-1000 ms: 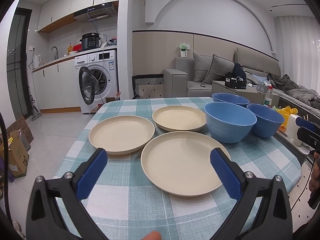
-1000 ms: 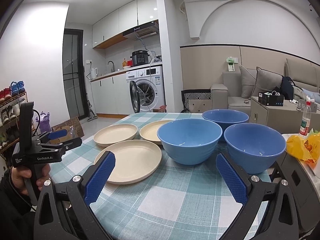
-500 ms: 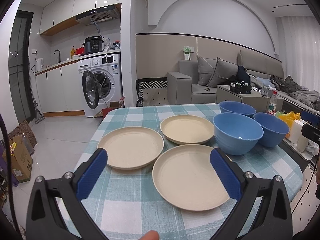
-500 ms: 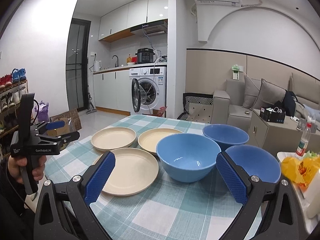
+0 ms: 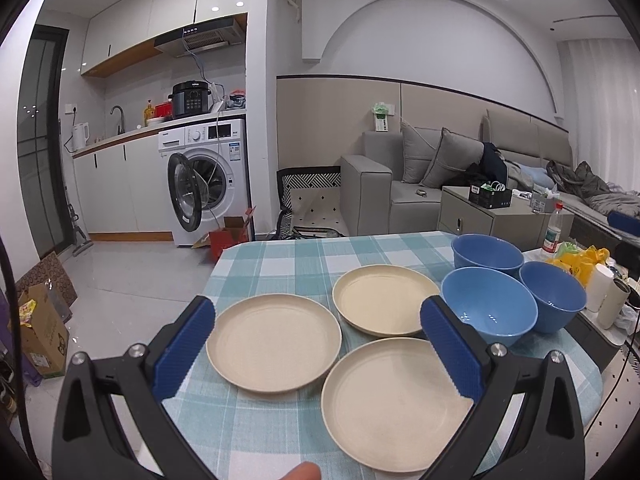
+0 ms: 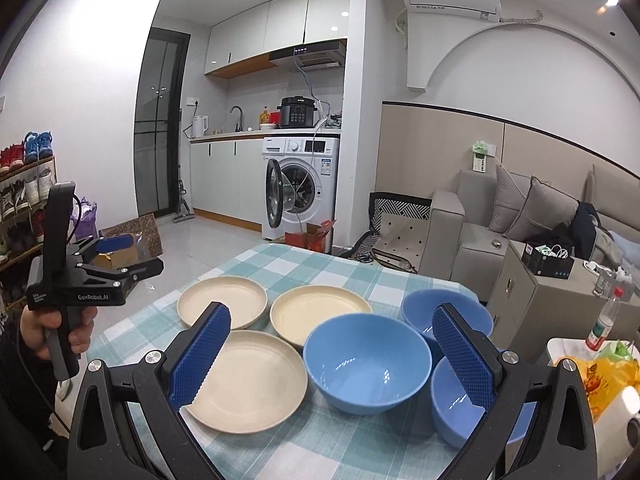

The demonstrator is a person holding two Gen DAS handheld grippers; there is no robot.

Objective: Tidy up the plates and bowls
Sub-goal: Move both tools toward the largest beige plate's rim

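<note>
Both grippers have pulled back and up over the last second. Left gripper (image 5: 320, 348) and right gripper (image 6: 332, 354) wide open, empty. Three round beige plastic plates (image 5: 276, 348) and three blue plastic bowls (image 6: 366, 362) sit unstacked ahead below them. Stacking not started.

Right claw (image 6: 332, 354), jaws spread wide and empty, above the near edge of the checked surface (image 6: 288, 264). Three cream plates (image 6: 244, 380) occupy the left half; three blue bowls (image 6: 366, 362) cluster toward the right edge. Beyond the left edge, a hand (image 6: 52, 330) holds the left claw (image 6: 120, 254).
</note>
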